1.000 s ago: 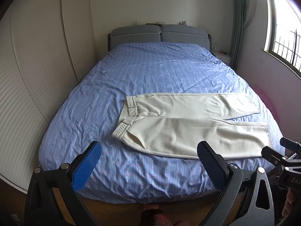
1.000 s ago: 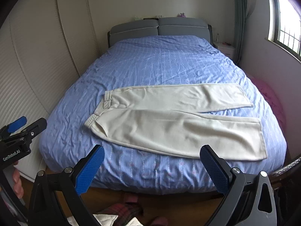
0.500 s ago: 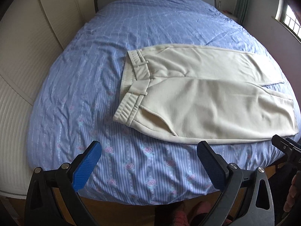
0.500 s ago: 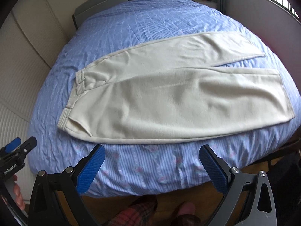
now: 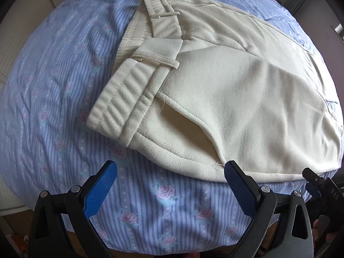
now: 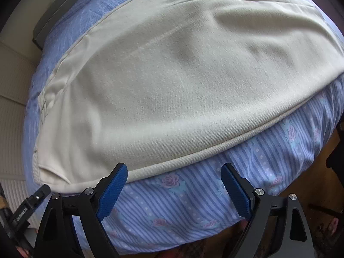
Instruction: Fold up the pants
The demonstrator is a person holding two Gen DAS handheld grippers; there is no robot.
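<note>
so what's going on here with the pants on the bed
A person holds a two-finger gripper in each hand over a pair of cream pants lying flat on a blue striped floral bedsheet. The left gripper is open near the elastic waistband and side pocket, its right finger at the pants' near edge. The right gripper is open along the near edge of the leg. Neither has gripped any fabric, and no fold has been made yet.

Left gripper (image 5: 170, 178) and right gripper (image 6: 174, 179) both hover with fingers spread wide.
</note>
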